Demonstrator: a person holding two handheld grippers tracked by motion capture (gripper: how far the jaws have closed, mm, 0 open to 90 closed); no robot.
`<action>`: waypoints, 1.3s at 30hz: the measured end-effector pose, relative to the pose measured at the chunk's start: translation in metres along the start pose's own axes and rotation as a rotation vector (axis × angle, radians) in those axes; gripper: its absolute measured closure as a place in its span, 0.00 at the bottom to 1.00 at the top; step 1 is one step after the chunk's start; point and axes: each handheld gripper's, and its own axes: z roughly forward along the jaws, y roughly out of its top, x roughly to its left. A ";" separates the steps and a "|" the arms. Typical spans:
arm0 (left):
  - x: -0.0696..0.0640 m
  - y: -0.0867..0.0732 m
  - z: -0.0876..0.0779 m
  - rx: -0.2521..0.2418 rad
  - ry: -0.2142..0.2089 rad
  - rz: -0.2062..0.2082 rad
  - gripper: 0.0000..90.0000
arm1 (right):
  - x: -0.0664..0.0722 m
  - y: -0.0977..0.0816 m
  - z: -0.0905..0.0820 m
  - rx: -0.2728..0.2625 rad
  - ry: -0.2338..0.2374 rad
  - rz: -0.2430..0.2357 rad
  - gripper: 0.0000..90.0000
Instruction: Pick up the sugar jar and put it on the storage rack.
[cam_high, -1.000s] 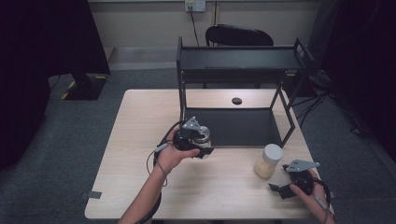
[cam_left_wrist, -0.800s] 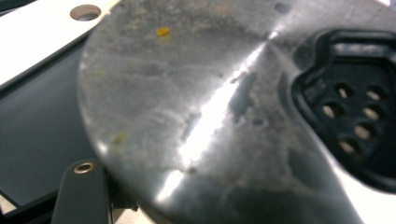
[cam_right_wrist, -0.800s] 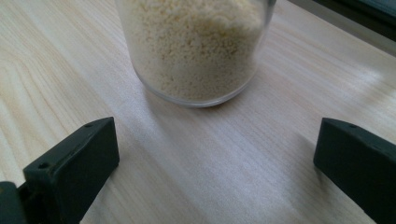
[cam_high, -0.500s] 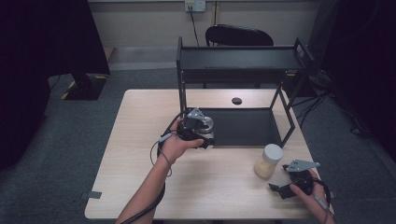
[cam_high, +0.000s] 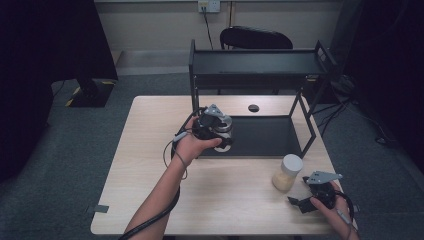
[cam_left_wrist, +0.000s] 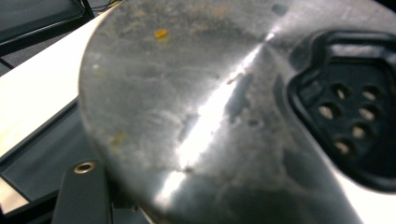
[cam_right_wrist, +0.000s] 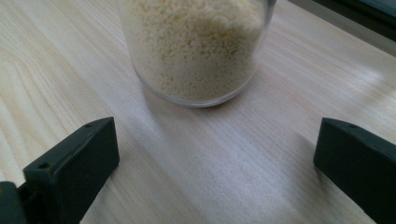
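Underneath, a pale wooden table (cam_high: 150, 165) (grey carpet (cam_high: 70, 150) all around).

We see the bench (cam_high: 150, 165) carrying a two-tier rack (cam_high: 255, 65) at its rear centre, with a chair (cam_high: 256, 37) behind the rack. The rack's lower tray (cam_high: 265, 137) lies on the bench, and a small disc (cam_high: 253, 108) lies on the bench just behind it. At the tray's left front corner we find the left hand-held gripper (cam_high: 220, 131) closed on a metal canister (cam_left_wrist: 196, 116), held above the tray. Before the tray's right front corner stands a jar of grains (cam_high: 287, 172) on the bench. Right of and before the jar lies the right hand-held gripper (cam_high: 300, 204), jaws apart and facing the jar (cam_right_wrist: 196, 46).
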 end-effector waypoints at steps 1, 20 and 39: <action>0.000 0.003 0.000 0.002 0.001 -0.003 0.33 | 0.000 0.000 0.000 0.000 0.000 0.000 0.00; 0.005 0.038 -0.003 0.011 -0.001 0.001 0.33 | 0.000 0.000 0.000 0.000 0.000 0.000 0.00; 0.006 0.071 -0.008 0.012 0.008 0.018 0.34 | 0.000 0.000 0.000 -0.001 0.000 0.000 0.00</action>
